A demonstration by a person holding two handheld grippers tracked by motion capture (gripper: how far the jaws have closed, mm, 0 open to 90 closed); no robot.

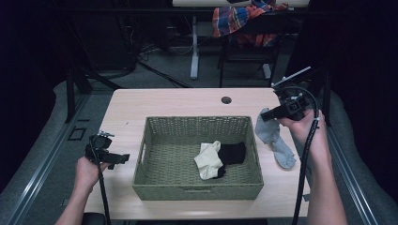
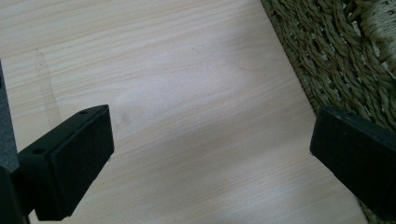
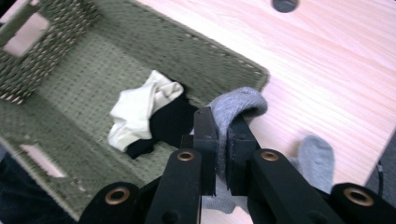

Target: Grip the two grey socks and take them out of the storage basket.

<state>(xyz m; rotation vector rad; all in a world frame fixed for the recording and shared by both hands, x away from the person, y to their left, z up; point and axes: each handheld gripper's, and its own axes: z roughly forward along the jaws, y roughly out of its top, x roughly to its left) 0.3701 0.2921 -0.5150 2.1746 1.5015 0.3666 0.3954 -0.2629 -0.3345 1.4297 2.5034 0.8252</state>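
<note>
**Grey sock pinched and lifted beside the basket**

Near the front edge of the counter, at the left: the left hand-held gripper, held low in a hand, pointing right at the basket. Jaws wide apart, nothing between them, just bare wood below and the woven side of the basket at the right of the left gripper view.

In the middle of the counter: a green woven basket, long and low, with a handle hole in its left wall. Inside, toward the right half: a cream sock lying crumpled, touching a black sock just to its right. Black sock partly tucked under the cream one.

Right of the basket, a bit farther back: the right hand-held gripper, held up over the counter and pointing left. Jaws squeezed tight on a grey sock. Top of the sock folded over the jaw tips, as seen in the right gripper view. Rest of the sock hanging down, with the toe end resting on the counter just beside the basket's right wall. Sock outside the basket, close to its far right corner.

Farther back on the counter: a small round hole.

Beyond the counter, on the dark floor: a chair with a red and blue checked cloth draped over it.
</note>
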